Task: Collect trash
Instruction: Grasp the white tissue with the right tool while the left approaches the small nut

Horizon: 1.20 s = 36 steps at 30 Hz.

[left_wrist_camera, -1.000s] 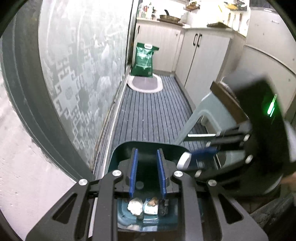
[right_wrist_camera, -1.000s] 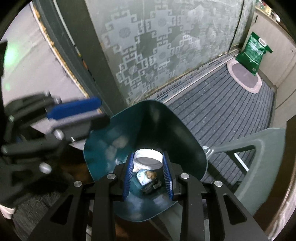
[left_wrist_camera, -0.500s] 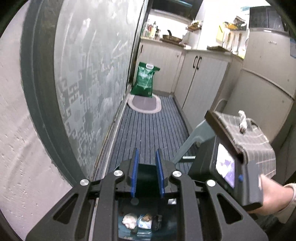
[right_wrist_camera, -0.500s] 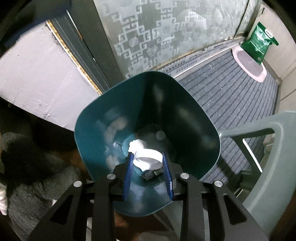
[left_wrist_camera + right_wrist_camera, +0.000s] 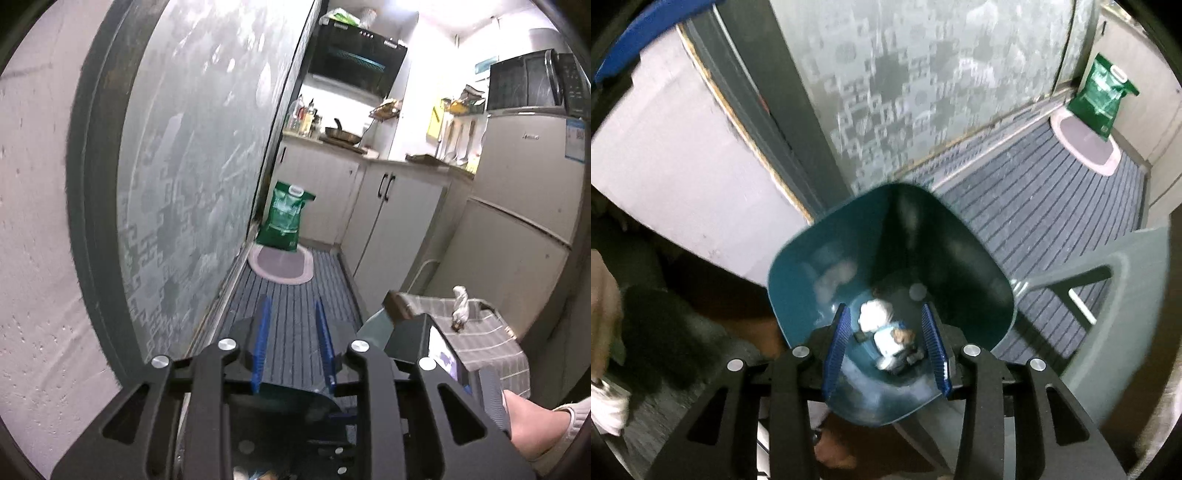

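Note:
A teal trash bin (image 5: 798,280) stands on the floor right under my right gripper (image 5: 886,343). The right gripper is open and empty above the bin's mouth. Inside the bin lie a white crumpled wad (image 5: 873,314), a small white container (image 5: 892,341) and dark scraps. My left gripper (image 5: 291,347) is open and empty, raised and facing down the kitchen aisle. The bin's dark rim (image 5: 288,395) shows just below its fingers. A crumpled white scrap (image 5: 460,306) lies on a checked cloth (image 5: 487,339) at the right.
A frosted glass door (image 5: 192,177) runs along the left. A grey plastic chair (image 5: 1126,302) stands right of the bin. A green bag (image 5: 284,218) and oval mat (image 5: 280,264) lie at the aisle's far end, by cabinets (image 5: 388,229) and a fridge (image 5: 517,206).
The right gripper opened and the white-capped container it held dropped into the bin. The left gripper rose and tilted up, from over the bin to facing the kitchen.

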### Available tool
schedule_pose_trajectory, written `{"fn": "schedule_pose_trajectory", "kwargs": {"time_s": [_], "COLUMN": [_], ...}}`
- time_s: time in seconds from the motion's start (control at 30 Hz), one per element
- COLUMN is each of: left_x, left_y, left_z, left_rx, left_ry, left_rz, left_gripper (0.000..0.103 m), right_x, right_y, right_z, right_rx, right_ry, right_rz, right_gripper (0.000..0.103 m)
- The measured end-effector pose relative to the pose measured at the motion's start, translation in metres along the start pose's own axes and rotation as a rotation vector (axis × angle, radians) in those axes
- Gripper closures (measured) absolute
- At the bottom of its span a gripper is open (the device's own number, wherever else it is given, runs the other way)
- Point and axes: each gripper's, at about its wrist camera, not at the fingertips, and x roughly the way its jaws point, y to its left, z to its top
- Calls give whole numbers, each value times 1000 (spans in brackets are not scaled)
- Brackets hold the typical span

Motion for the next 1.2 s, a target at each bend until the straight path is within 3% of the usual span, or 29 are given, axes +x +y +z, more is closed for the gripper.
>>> {"fn": "schedule_pose_trajectory", "kwargs": {"time_s": [0.3, 0.67, 0.97, 1.07, 1.2], "left_x": [13, 47, 75, 88, 105], "left_y": [-27, -73, -116, -131, -148], "left_z": [4, 6, -2, -6, -13], "left_rx": [22, 47, 79, 95, 125], "left_ry": [-5, 33, 101, 144, 204], "left_rz": [-33, -83, -144, -172, -195], "left_gripper": [76, 69, 64, 56, 56], "right_x": [-79, -150, -171, -172, -173], "right_y": [-54, -136, -187, -201, -222], "right_z": [2, -25, -54, -62, -70], "right_rx": [98, 272, 352, 376, 416], "right_ry": [-193, -347, -364, -362, -373], "right_rz": [-50, -149, -259, -291, -311], "right_gripper": [62, 62, 62, 62, 55]}}
